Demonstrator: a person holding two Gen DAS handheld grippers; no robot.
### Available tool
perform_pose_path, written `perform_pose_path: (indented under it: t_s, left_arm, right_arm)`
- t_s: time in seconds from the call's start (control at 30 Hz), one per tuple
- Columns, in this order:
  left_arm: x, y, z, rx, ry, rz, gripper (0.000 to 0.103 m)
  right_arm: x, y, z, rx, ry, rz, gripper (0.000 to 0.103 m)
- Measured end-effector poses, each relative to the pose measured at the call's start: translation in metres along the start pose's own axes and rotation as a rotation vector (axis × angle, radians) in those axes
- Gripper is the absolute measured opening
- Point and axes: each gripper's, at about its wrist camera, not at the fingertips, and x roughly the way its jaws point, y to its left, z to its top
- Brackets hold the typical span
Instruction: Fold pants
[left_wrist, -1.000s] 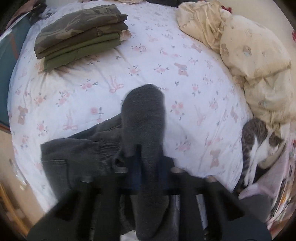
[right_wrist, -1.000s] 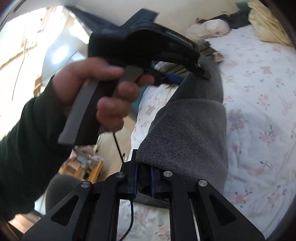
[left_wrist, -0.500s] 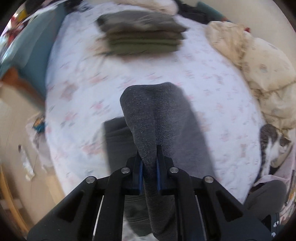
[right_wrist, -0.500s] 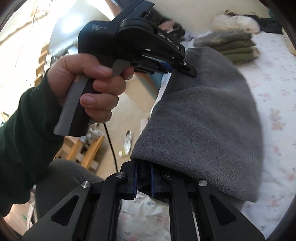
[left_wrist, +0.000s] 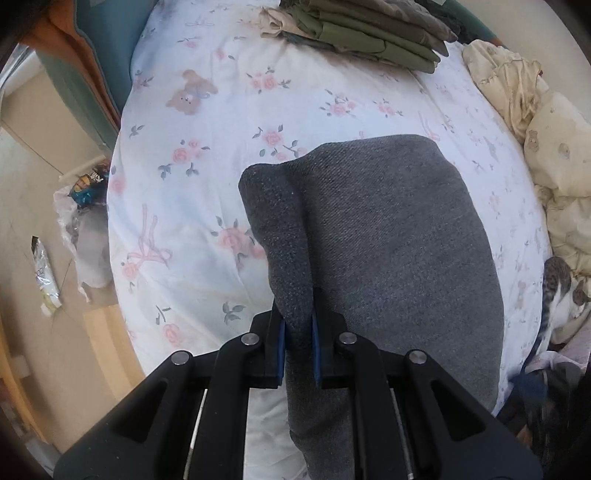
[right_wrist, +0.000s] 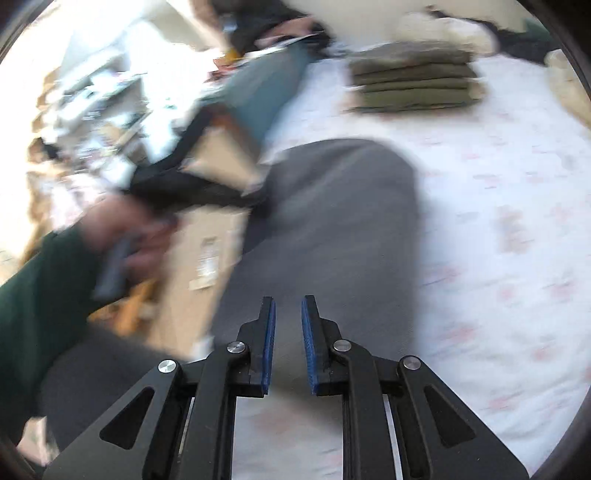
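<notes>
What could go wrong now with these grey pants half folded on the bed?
The right gripper has just been opening, with nothing between its fingers, while the left gripper pinches one edge of the grey pants, so the fold may skew. The pants lie near the bed's edge and could slide off. The cat nearby might step in.

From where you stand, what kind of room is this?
Most likely a bedroom in a home. A bed with a floral sheet fills the view, a crumpled cream duvet lies at its edge, and a stack of folded green pants sits on it.
</notes>
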Motion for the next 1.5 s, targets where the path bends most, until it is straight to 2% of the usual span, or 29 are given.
perform_pose_path:
  t_s: [0.03,0.13,0.17,0.2,0.27,0.33,0.37,0.5,0.53,0.57,0.6,0.63,0.67,0.73,0.77,0.83,0.87,0.9,1.0,1.03,1.1,1.13,1.2,1.23,1.27,1.43,1.5]
  left_arm:
    - [0.001,-0.003,-0.001,0.007,0.007,0.006,0.009]
    - [0.01,-0.001,-0.003,0.011,0.029,0.042,0.02]
    - [0.017,0.002,-0.006,0.006,0.072,0.05,0.027]
    - [0.022,0.004,-0.007,0.009,0.103,0.069,0.031]
    - [0.023,0.004,-0.011,0.03,0.103,0.175,0.048]
    - [0.008,-0.001,-0.011,0.054,0.038,0.229,0.048]
    - [-0.001,-0.006,-0.012,0.066,-0.004,0.228,0.048]
    - [-0.043,-0.024,-0.015,0.093,-0.204,0.124,0.048]
    - [-0.05,-0.029,-0.016,0.108,-0.255,0.089,0.048]
    - [-0.05,-0.035,-0.016,0.128,-0.269,0.07,0.048]
    - [-0.044,-0.04,-0.015,0.153,-0.255,0.061,0.048]
    - [-0.029,-0.048,-0.013,0.187,-0.207,0.069,0.048]
    - [-0.014,-0.051,-0.014,0.203,-0.149,0.076,0.047]
    - [0.02,-0.052,-0.014,0.197,-0.017,0.101,0.042]
    - [0.032,-0.05,-0.016,0.187,0.02,0.117,0.042]
    - [0.044,-0.048,-0.017,0.183,0.048,0.15,0.042]
    - [0.047,-0.046,-0.018,0.18,0.053,0.157,0.042]
    - [0.048,-0.046,-0.017,0.175,0.025,0.152,0.042]
    - [0.046,-0.048,-0.017,0.169,0.024,0.146,0.043]
    - [0.048,-0.045,-0.018,0.172,0.021,0.147,0.044]
    - [0.049,-0.043,-0.018,0.172,0.021,0.142,0.044]
    - [0.049,-0.042,-0.019,0.164,0.02,0.137,0.044]
    - [0.049,-0.038,-0.021,0.151,0.019,0.136,0.045]
    - [0.048,-0.036,-0.022,0.148,0.017,0.13,0.045]
    - [0.045,-0.035,-0.021,0.149,0.004,0.12,0.045]
    - [0.024,-0.022,-0.02,0.101,-0.078,0.044,0.044]
    - [0.018,-0.019,-0.021,0.089,-0.115,0.061,0.046]
  right_arm:
    - [0.01,-0.005,0.004,-0.005,0.035,-0.01,0.017]
    - [0.041,-0.005,-0.001,-0.06,0.13,-0.056,0.017]
    - [0.049,-0.005,-0.005,-0.075,0.151,-0.078,0.017]
    - [0.049,-0.001,-0.017,-0.083,0.183,-0.087,0.017]
    - [0.067,-0.013,-0.029,-0.066,0.263,-0.09,0.017]
    - [0.063,-0.018,-0.028,-0.043,0.256,-0.073,0.016]
    - [0.058,-0.021,-0.026,-0.023,0.24,-0.06,0.016]
    - [0.006,-0.043,-0.027,0.144,0.067,0.111,0.021]
    - [-0.005,-0.055,-0.031,0.2,0.025,0.119,0.046]
    - [-0.012,-0.066,-0.036,0.258,-0.004,0.105,0.065]
    - [-0.014,-0.078,-0.042,0.316,-0.022,0.093,0.096]
    - [-0.013,-0.089,-0.051,0.383,-0.035,0.09,0.102]
    - [-0.004,-0.106,-0.067,0.502,-0.027,0.105,0.102]
    - [0.022,-0.126,-0.093,0.684,0.024,0.207,0.102]
    - [0.038,-0.133,-0.109,0.772,0.047,0.248,0.102]
    - [0.055,-0.127,-0.123,0.816,0.037,0.274,0.102]
    - [0.056,-0.123,-0.124,0.803,0.016,0.282,0.102]
    - [0.056,-0.115,-0.121,0.77,0.0,0.29,0.102]
    - [0.077,-0.098,-0.113,0.702,0.059,0.369,0.102]
    - [0.086,-0.088,-0.11,0.677,0.087,0.372,0.101]
    - [0.09,-0.074,-0.103,0.644,0.064,0.315,0.101]
    - [0.088,-0.073,-0.1,0.66,0.034,0.299,0.097]
    - [0.079,-0.076,-0.1,0.714,-0.02,0.268,0.078]
    - [0.072,-0.075,-0.095,0.692,-0.039,0.231,0.058]
    - [0.061,-0.068,-0.085,0.632,-0.073,0.186,0.052]
    - [0.024,-0.08,-0.038,0.529,-0.154,0.199,0.044]
    - [0.008,-0.099,-0.021,0.507,-0.181,0.194,0.043]
